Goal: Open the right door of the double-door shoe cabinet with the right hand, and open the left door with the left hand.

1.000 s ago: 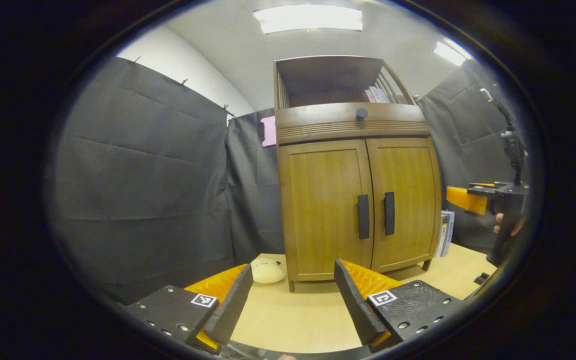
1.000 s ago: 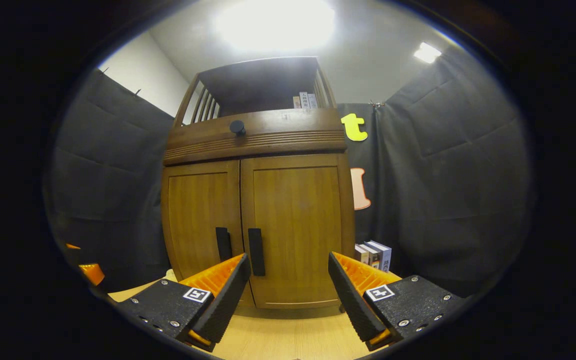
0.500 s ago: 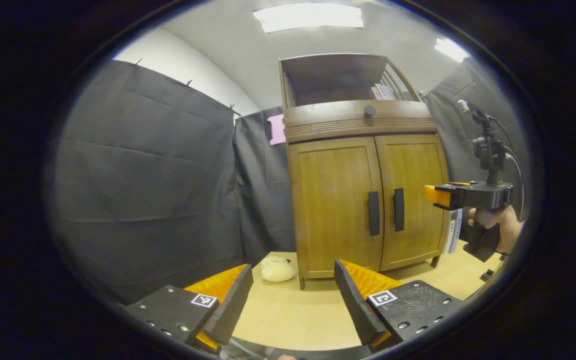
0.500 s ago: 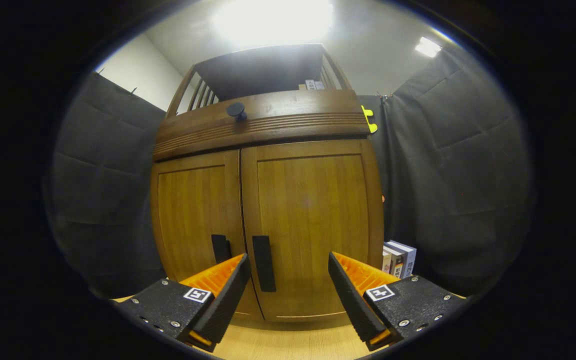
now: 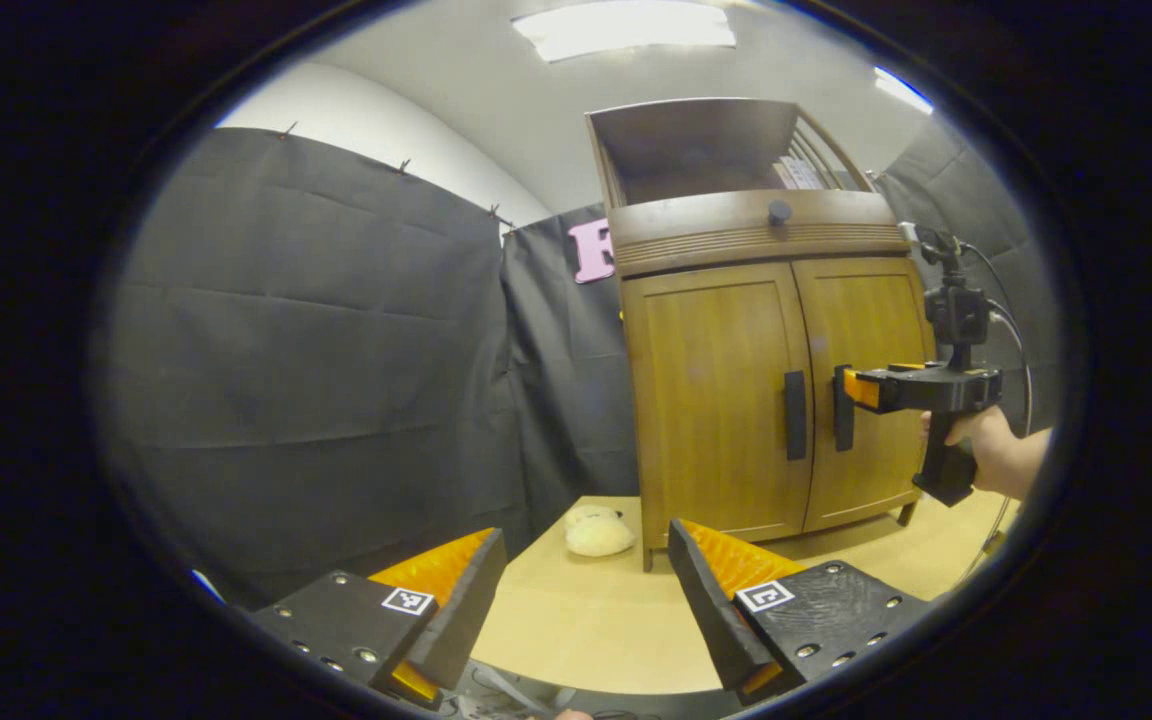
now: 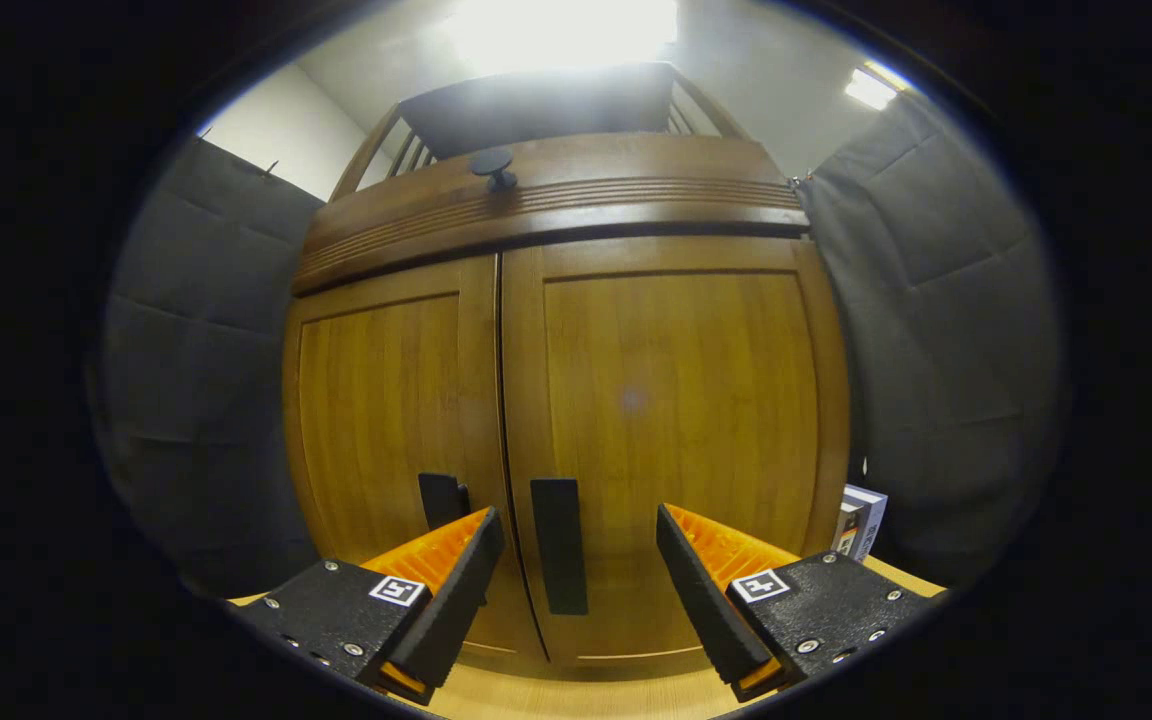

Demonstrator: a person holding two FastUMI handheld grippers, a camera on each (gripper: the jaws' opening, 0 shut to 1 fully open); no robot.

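Right gripper view: cabinet (image 6: 636, 400) doors both shut.

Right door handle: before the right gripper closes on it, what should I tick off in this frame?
1. Right gripper open: ok.
2. Right door handle lies between its fingers: ok.
3. Fingers touching the handle: cannot tell.
4. Right door shut: ok.
5. Left door shut: ok.
6. Left gripper open, far from the cabinet: ok.
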